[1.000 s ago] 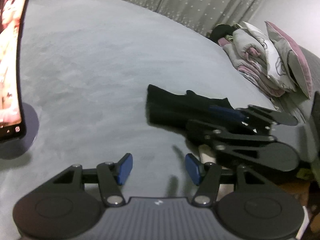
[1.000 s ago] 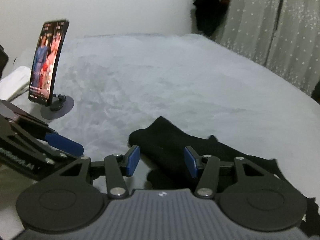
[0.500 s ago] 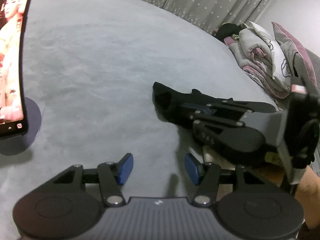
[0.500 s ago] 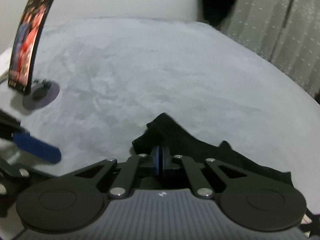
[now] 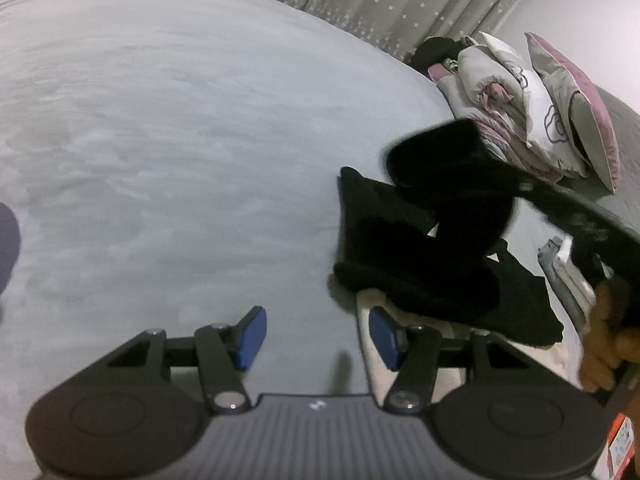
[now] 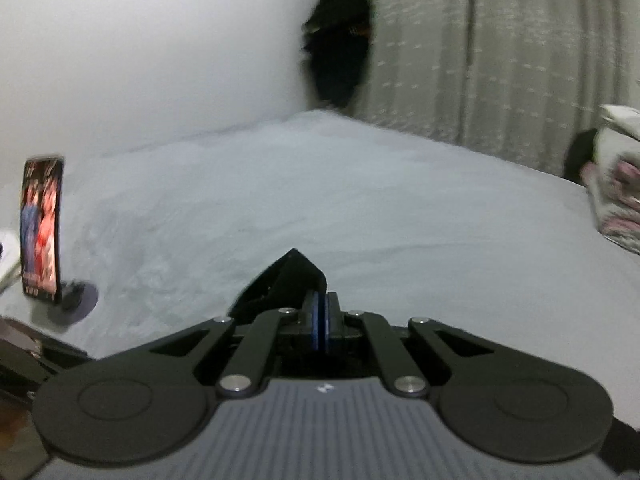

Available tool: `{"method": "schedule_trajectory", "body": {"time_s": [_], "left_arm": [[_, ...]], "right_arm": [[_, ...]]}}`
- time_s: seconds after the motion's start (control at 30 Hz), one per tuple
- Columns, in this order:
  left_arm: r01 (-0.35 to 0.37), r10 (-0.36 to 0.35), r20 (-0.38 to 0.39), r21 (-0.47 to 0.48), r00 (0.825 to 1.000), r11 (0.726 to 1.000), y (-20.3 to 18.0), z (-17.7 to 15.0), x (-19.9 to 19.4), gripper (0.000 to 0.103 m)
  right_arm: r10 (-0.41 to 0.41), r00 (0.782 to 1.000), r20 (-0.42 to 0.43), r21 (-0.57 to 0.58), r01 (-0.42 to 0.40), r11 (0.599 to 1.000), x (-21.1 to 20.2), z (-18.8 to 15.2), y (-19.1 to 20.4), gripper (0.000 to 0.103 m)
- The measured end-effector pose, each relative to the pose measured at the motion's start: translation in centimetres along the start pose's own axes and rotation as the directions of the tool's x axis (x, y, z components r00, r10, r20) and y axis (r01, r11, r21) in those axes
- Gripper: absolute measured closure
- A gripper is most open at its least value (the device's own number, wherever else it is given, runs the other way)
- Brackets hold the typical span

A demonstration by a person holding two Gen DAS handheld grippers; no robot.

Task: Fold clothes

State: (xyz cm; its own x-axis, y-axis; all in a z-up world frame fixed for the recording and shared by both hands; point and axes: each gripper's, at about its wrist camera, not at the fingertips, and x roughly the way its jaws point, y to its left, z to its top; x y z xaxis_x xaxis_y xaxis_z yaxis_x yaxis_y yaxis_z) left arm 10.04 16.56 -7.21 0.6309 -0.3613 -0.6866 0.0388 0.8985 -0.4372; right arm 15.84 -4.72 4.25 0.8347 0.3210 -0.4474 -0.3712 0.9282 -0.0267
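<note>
My right tongs (image 6: 321,316) are clamped on a corner of the black garment (image 5: 420,240), which lies at right of centre on the grey bed (image 5: 160,140); my left tongs (image 5: 314,334) stand apart over bare cover, holding nothing. It looks soft, light and floppy, so I'd pinch hems or corners. The right view shows only a pinched peak; the left shows the drooping rest, and the bedding pile (image 5: 520,104) at upper right.
</note>
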Motion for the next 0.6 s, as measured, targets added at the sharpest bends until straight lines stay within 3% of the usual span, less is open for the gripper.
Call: {"method": "schedule_trajectory", "body": {"time_s": [0.23,0.4,0.6], "left_arm": [[0.018,-0.018,0.048,0.014,0.999,1.0,-1.7,0.2,0.3,0.047],[0.043,-0.044,0.134,0.01,0.99,0.999,-2.7,0.8,0.1,0.059],[0.045,-0.043,0.148,-0.012,0.988,0.999,-3.8,1.2,1.1,0.065]], "right_arm": [[-0.134,0.99,0.045,0.189,0.124,0.974,-3.9,-1.5,-5.8,0.101],[-0.178,0.984,0.012,0.346,0.163,0.924,-5.6,-3.9,-9.4,0.101],[-0.216,0.976,-0.039,0.454,0.209,0.866,-7.9,-7.3,-13.0,0.101]]}}
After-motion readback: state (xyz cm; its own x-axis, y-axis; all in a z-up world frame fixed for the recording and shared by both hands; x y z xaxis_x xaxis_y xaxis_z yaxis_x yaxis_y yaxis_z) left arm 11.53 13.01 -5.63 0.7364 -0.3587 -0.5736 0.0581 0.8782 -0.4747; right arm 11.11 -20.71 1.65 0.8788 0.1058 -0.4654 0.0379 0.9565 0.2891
